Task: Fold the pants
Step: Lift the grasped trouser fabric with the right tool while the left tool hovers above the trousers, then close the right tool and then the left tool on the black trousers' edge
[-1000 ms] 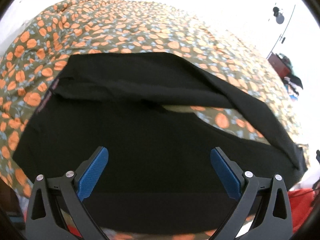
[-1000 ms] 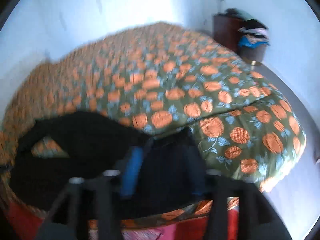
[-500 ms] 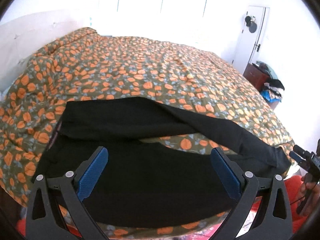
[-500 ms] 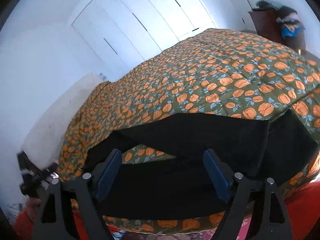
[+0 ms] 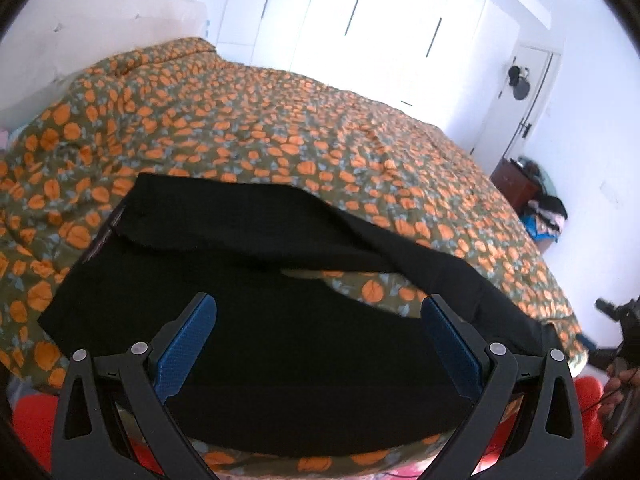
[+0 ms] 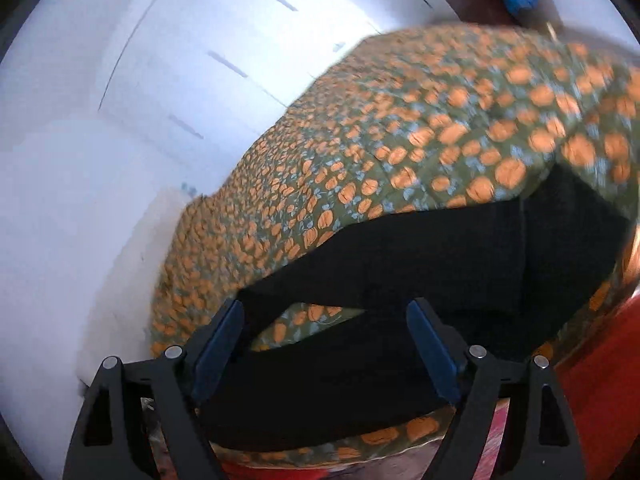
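Note:
Black pants (image 5: 280, 320) lie spread on the near part of the bed, one leg angled away from the other with a wedge of bedspread showing between them. My left gripper (image 5: 318, 344) hovers above the pants near the bed's front edge, open, nothing between its blue pads. In the right wrist view the same pants (image 6: 400, 280) lie below my right gripper (image 6: 326, 344), which is open and empty; that view is tilted and blurred. At the right edge of the left wrist view, the right gripper (image 5: 618, 316) shows, held by a hand.
The bed carries an olive bedspread with orange pumpkins (image 5: 280, 128). White wardrobe doors (image 5: 360, 20) stand behind it, a door (image 5: 528, 92) to the right, and a dark cabinet with piled clothes (image 5: 536, 204) at the wall. Red fabric (image 5: 36, 424) shows below the bed edge.
The right gripper let go of the pants' leg end, opened, pulled back and rolled. The left gripper rose and tilted up, so more of the bed and room shows.

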The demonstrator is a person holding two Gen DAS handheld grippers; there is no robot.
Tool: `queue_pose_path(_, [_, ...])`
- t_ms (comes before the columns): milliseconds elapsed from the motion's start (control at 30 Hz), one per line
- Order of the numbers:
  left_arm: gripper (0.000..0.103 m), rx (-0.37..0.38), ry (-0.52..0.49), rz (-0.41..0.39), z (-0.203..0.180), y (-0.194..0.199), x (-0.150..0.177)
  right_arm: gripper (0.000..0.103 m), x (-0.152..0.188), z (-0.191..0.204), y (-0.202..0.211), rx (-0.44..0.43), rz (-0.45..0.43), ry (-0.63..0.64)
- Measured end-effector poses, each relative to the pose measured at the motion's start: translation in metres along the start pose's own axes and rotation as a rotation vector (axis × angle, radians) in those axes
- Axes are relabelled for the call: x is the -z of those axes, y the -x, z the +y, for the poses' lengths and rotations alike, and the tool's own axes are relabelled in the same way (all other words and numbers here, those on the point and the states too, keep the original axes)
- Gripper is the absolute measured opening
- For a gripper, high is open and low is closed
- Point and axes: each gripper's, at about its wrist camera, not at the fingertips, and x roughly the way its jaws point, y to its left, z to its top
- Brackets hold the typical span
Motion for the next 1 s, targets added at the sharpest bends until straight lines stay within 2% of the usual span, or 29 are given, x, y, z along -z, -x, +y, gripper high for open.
queue_pose_path(100, [0.102, -0.02, -0.016, 0.051, -0.012, -0.006, 0.005, 0.083, 0.002, -0.031, -0.014, -0.041, 0.059, -0.156])
queue_pose_path(200, [0.102, -0.021, -0.055, 0.084, -0.019, -0.011, 0.013, 0.083, 0.018, -0.066, -0.042, -0.078, 0.121, -0.301])
queue_pose_path(300, [0.102, -0.085, -0.081, 0.111, -0.018, -0.025, 0.019, 0.083, 0.026, -0.084, -0.068, -0.08, 0.136, -0.365])
queue_pose_path(367, [0.102, -0.073, -0.033, 0.131, -0.011, -0.035, 0.024, 0.083, 0.025, -0.096, -0.088, -0.054, 0.147, -0.403])
queue_pose_path(467, [0.102, -0.063, 0.007, 0.166, -0.004, -0.047, 0.027, 0.083, 0.022, -0.108, -0.096, 0.036, 0.076, -0.422])
queue_pose_path(567, [0.102, -0.115, -0.035, 0.165, -0.005, -0.057, 0.03, 0.083, 0.021, -0.114, -0.094, 0.073, -0.021, -0.472])
queue_pose_path(667, [0.102, -0.13, -0.045, 0.214, -0.006, -0.073, 0.035, 0.08, 0.016, -0.115, -0.094, 0.134, -0.09, -0.491])
queue_pose_path(700, [0.102, -0.129, -0.052, 0.234, -0.007, -0.078, 0.037, 0.075, 0.014, -0.114, -0.094, 0.152, -0.112, -0.493])
queue_pose_path(767, [0.102, -0.125, -0.082, 0.261, -0.011, -0.085, 0.039, 0.038, 0.005, -0.109, -0.097, 0.2, -0.116, -0.432])
queue_pose_path(800, [0.102, -0.114, -0.101, 0.274, -0.014, -0.09, 0.035, 0.006, 0.0, -0.104, -0.098, 0.225, -0.102, -0.381])
queue_pose_path(867, [0.102, -0.078, -0.087, 0.303, -0.014, -0.101, 0.022, 0.005, -0.011, -0.09, -0.091, 0.252, -0.101, -0.272])
queue_pose_path(900, [0.102, -0.031, -0.052, 0.325, -0.01, -0.11, 0.011, 0.005, -0.016, -0.078, -0.083, 0.232, -0.1, -0.207])
queue_pose_path(1000, [0.102, 0.113, 0.131, 0.31, 0.009, -0.141, -0.036, 0.005, -0.03, -0.042, -0.057, 0.134, -0.102, -0.068])
